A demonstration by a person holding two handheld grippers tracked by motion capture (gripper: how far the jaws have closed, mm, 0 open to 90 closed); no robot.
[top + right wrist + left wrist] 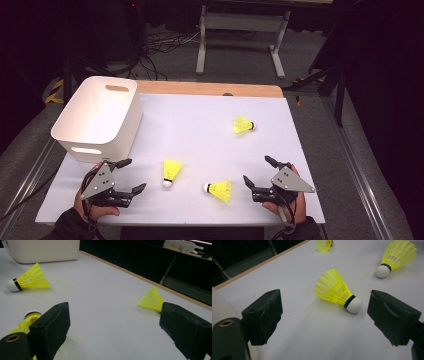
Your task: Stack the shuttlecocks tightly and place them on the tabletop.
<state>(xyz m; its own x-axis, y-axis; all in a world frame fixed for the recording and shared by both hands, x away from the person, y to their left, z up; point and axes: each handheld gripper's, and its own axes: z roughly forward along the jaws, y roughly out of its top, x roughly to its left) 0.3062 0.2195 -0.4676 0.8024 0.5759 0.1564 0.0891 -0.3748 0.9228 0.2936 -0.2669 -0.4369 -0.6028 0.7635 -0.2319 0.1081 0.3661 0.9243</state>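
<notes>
With both claws spread and empty at the near edge of the white counter point(210, 130), the left claw point(129, 176) faces the nearest yellow plastic shuttlecock point(171, 173), so the approach is beginning and next calls for closing on its skirt; no writing shows.

Surface point(210, 145): matt white sheet, smooth, looks like paper or laminate; bare wood strip point(210, 89) along far edge, light w/ faint sheen.

Bin point(97, 117): white plastic, smooth, satin finish.

Shuttlecocks, 3x: nearest left gripper point(338, 291), near right gripper point(219, 190), far one point(243, 125). Skirts yellow plastic mesh, semi-translucent, ribbed; heads white, matt, w/ black band.

Left gripper point(129, 176) & right gripper point(256, 170): jaws black, matt, slightly rough, edges chipped-looking in gripper views; brass-coloured insert in the body. Top plates grey, flat, matt metal or plastic, can't tell.

Floor point(320, 165): grey, carpet-like texture.
</notes>
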